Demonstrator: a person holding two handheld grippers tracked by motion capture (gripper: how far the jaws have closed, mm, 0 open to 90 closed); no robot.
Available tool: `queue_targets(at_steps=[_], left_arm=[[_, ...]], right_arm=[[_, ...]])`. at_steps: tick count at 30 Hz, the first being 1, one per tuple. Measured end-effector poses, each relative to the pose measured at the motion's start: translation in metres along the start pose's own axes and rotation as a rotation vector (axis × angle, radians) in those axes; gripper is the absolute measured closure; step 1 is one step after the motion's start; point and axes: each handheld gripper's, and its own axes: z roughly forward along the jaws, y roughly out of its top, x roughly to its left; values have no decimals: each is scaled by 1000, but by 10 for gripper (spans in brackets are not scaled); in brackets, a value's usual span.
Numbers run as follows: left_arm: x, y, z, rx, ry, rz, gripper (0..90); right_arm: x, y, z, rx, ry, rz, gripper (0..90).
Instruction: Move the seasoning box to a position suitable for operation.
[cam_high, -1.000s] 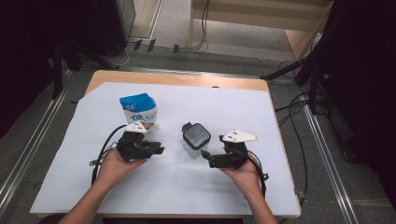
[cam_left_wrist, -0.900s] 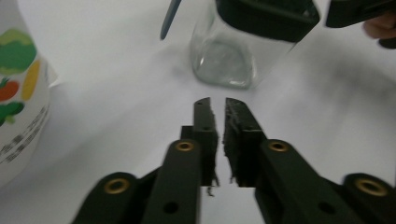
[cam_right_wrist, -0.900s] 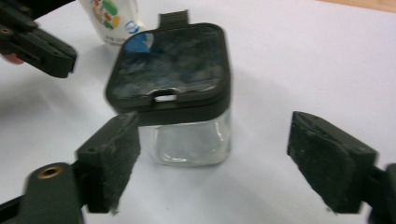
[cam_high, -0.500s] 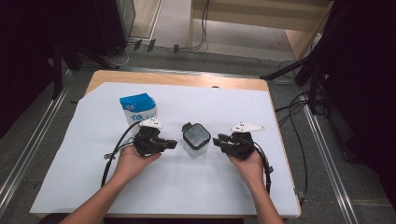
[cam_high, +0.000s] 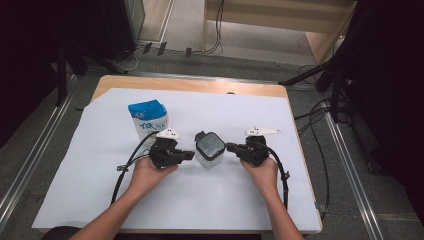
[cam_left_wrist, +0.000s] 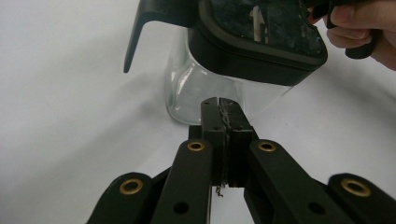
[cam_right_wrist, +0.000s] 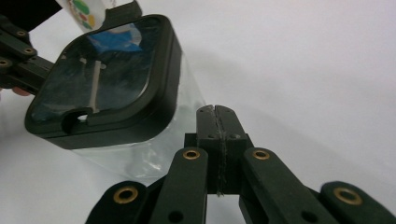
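1. The clear jar (cam_high: 210, 150) with its black lid (cam_high: 210, 143) stands at the middle of the table (cam_high: 75, 190).
2. Left gripper (cam_high: 190, 154) and right gripper (cam_high: 229, 146), each with its jaws together and empty, flank the jar.
3. The step in hand appears to be bracing the jar; contact is uncertain.
4. Next, steady the body and free the lid latch (cam_left_wrist: 135, 35).

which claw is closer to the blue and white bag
Left. The left claw sits just in front of the blue and white paper bag; the right claw lies beyond the clear, black-lidded jar.
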Motion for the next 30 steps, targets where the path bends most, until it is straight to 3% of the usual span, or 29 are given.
queue_targets(at_steps=[7, 14, 21, 24, 30], left_arm=[[-3, -2, 5, -8, -2, -7, 900], [-4, -3, 6, 1, -3, -1, 900], [-3, -3, 8, -4, -15, -3, 900], [-2, -3, 7, -3, -7, -7, 900], [4, -3, 4, -7, 3, -24, 900]], right_arm=[[9, -1, 4, 7, -22, -64, 900], [11, -4, 2, 6, -17, -45, 900], [17, -7, 0, 12, -30, -69, 900], [19, -8, -1, 12, -30, -60, 900], [29, -11, -2, 21, -34, -85, 900]])
